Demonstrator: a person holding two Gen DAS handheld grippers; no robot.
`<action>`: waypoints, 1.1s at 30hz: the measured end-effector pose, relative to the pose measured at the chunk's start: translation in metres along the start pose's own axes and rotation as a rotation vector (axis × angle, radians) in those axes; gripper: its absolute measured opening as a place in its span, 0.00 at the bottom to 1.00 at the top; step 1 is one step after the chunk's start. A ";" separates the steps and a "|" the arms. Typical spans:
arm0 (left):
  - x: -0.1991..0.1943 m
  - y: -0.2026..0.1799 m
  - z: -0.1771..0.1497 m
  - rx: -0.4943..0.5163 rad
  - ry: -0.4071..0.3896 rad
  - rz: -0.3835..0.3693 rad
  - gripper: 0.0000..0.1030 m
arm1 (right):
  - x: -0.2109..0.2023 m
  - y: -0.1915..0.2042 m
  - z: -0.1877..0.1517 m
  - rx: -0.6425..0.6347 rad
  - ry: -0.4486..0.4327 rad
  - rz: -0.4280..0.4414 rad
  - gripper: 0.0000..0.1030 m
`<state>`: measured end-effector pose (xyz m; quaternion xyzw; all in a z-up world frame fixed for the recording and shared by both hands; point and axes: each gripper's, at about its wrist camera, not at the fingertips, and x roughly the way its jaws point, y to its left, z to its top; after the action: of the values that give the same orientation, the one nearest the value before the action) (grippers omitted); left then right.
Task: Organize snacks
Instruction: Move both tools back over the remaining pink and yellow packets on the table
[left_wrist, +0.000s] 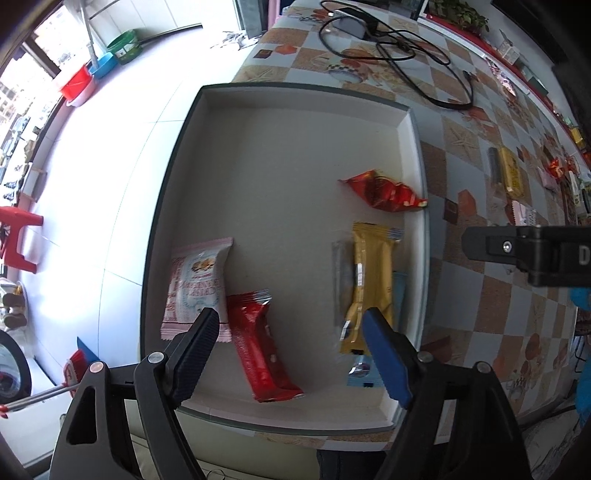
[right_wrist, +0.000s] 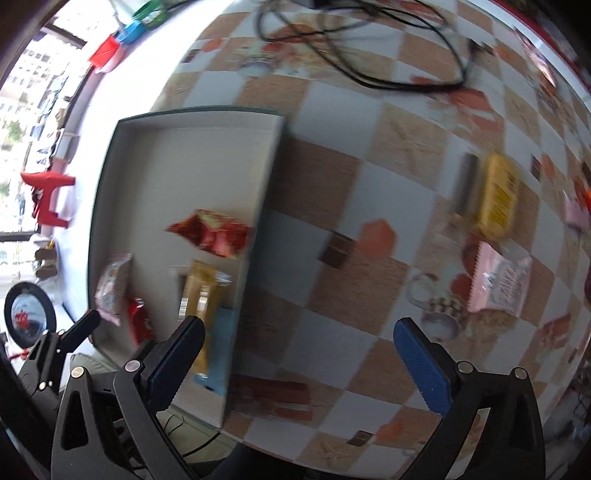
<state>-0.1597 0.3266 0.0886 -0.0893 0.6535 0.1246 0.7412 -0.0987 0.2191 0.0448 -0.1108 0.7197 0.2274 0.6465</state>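
Both our claws, left gripper (left_wrist: 288, 332) and right gripper (right_wrist: 299, 343), hang spread, empty; the tray (left_wrist: 295, 122) holds perhaps five snacks.

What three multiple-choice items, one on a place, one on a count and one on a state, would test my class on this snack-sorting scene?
1. Where does the crumpled red packet lie?
A. inside the tray, by its right wall
B. on the tablecloth
C. in the left gripper

2. How many snacks lie in the tray?
A. two
B. five
C. eight

3. What state is the right gripper in?
A. shut on a snack
B. open, holding nothing
C. shut, empty

Answers:
1. A: the left wrist view shows it on the tray floor against the right wall.
2. B: pink pack, red bar, yellow bar, blue pack and crumpled red packet.
3. B: its fingers stand wide apart over the tablecloth with nothing between them.
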 end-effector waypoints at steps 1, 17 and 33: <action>-0.001 -0.004 -0.001 0.006 -0.001 0.000 0.80 | 0.002 -0.010 -0.002 0.025 0.007 -0.005 1.00; -0.011 -0.071 0.016 0.141 0.004 -0.013 0.80 | 0.015 -0.128 -0.031 0.269 0.027 -0.047 1.00; -0.015 -0.116 0.014 0.211 0.025 -0.006 0.80 | 0.019 -0.224 -0.001 0.415 -0.018 -0.104 1.00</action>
<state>-0.1134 0.2193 0.1013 -0.0142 0.6719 0.0514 0.7387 -0.0006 0.0255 -0.0152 -0.0102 0.7386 0.0416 0.6728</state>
